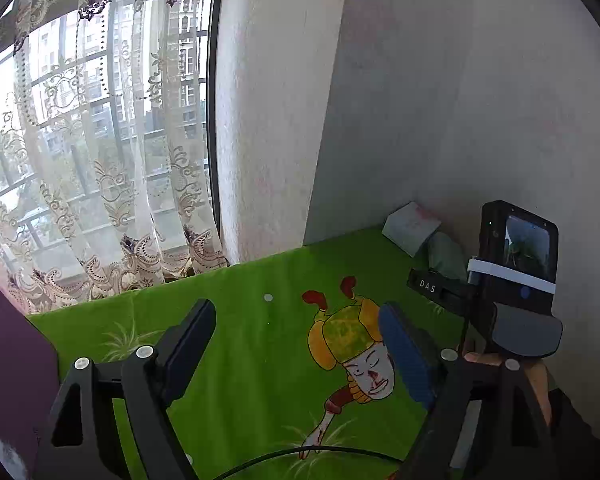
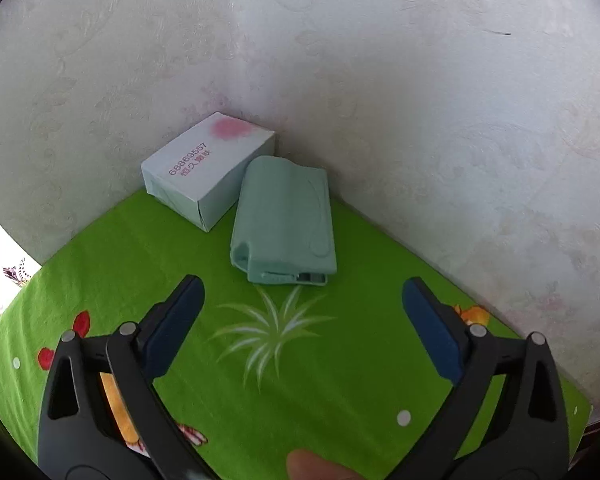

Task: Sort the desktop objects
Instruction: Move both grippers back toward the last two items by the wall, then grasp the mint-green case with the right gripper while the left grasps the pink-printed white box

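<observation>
Starting at the far left of the left wrist view, a lace curtain [image 1: 100, 152] hangs over a barred window, something the right wrist view barely catches at its edge. Below it spreads a green cartoon-print cloth [image 1: 240, 360], over which the left gripper [image 1: 296, 340] hovers with its jaws spread wide and nothing between them. Further right in this view, the pale box [image 1: 410, 226] and the mint-green case [image 1: 446, 256] sit in the wall corner, partly hidden behind the right gripper's body, which carries a small screen [image 1: 528, 246]; a hand [image 1: 536, 372] grips it from below. The right wrist view shows those two items plainly: the pale box [image 2: 208, 172], printed with red digits and a pink blotch, lies against the wall, and the mint-green case [image 2: 286, 220] lies just beside it on its right, touching or nearly so. The right gripper [image 2: 302, 312] is also wide open and empty, held short of the case above a white grass motif on the cloth [image 2: 340, 380].
</observation>
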